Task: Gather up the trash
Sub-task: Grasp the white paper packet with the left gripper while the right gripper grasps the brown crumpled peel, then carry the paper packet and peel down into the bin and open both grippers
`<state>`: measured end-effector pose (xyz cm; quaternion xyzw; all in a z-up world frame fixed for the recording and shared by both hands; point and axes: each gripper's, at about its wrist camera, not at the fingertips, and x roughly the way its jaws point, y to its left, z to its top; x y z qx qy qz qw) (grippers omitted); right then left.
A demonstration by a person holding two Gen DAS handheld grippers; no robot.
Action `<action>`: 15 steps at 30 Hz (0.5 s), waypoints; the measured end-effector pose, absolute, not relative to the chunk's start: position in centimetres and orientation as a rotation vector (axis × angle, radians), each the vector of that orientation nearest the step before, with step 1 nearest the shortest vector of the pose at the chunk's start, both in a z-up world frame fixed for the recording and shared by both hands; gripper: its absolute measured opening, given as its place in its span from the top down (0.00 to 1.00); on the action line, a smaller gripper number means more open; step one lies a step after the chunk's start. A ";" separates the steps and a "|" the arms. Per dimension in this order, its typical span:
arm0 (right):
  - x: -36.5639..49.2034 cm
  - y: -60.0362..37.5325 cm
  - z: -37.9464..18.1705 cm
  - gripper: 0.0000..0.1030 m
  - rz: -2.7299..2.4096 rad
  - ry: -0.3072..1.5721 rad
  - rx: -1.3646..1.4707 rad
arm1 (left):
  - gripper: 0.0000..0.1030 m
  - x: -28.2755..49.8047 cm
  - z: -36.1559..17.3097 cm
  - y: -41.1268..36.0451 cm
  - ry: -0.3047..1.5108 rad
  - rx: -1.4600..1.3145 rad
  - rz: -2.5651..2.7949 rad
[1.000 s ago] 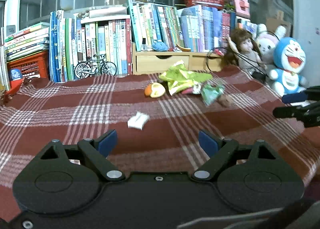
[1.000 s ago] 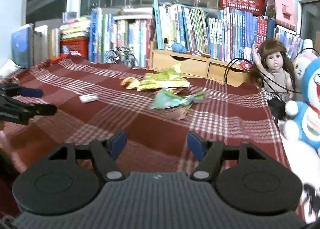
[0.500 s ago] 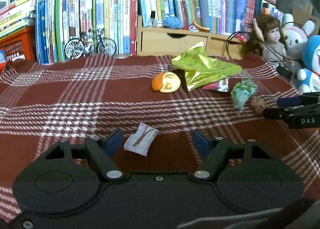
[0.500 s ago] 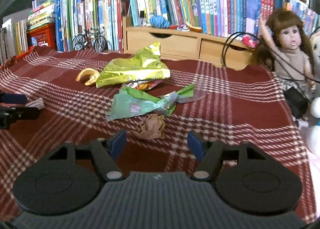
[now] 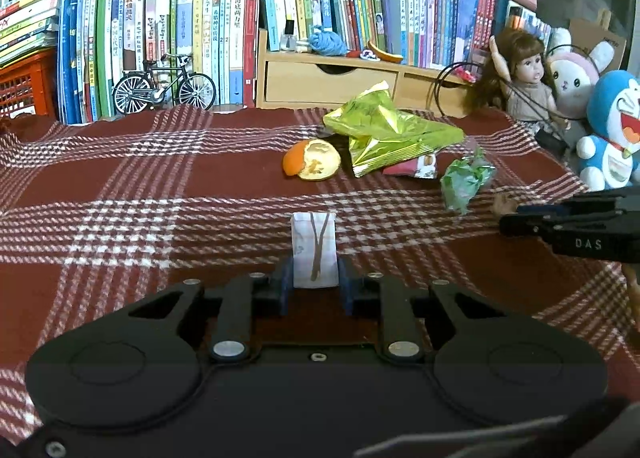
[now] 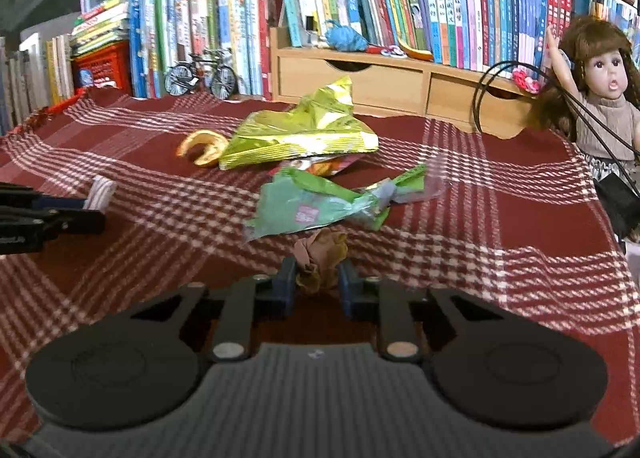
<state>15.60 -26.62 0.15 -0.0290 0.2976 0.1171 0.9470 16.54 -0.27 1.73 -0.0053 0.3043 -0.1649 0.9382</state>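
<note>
My left gripper (image 5: 316, 284) is closing its jaws on a small white folded paper (image 5: 314, 246), which stands upright between the blue pads on the red plaid cloth (image 5: 160, 185). The right gripper (image 6: 318, 282) is closing on a brown crumpled wad (image 6: 322, 254), and its pads touch both sides. Farther back lie an orange peel (image 5: 314, 165), a yellow-green foil bag (image 5: 384, 137), a green wrapper (image 6: 320, 209) and a red-and-white wrapper (image 5: 416, 167). In each wrist view the other gripper shows at the frame's edge.
Rows of books (image 5: 200, 29) line the back, with a wooden drawer box (image 5: 328, 81) and a model bicycle (image 5: 164, 87) in front. A doll (image 5: 524, 85) and plush toys (image 5: 612, 129) sit at the right edge. A red crate (image 5: 24, 81) stands back left.
Both grippers moved forward and down to the cloth. The left jaws closed round the white paper, and the right jaws closed round the brown wad.
</note>
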 end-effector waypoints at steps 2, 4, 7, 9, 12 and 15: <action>14.6 -26.5 0.5 0.74 0.256 0.595 -0.052 | 0.78 15.7 2.0 -0.1 0.610 -0.011 -0.346; 13.4 -26.2 0.9 0.75 0.278 0.579 -0.051 | 0.78 14.5 2.4 0.0 0.595 -0.011 -0.359; 11.3 -25.6 1.4 0.75 0.318 0.561 -0.048 | 0.78 12.8 2.9 0.1 0.580 -0.018 -0.379; 10.0 -25.3 1.7 0.74 0.343 0.551 -0.042 | 0.78 11.6 3.2 0.2 0.578 -0.020 -0.388; 7.8 -25.0 2.1 0.74 0.379 0.534 -0.032 | 0.78 9.3 3.5 0.2 0.568 -0.006 -0.401; 5.5 -24.8 2.4 0.74 0.411 0.522 -0.022 | 0.78 6.7 3.8 0.3 0.559 -0.005 -0.422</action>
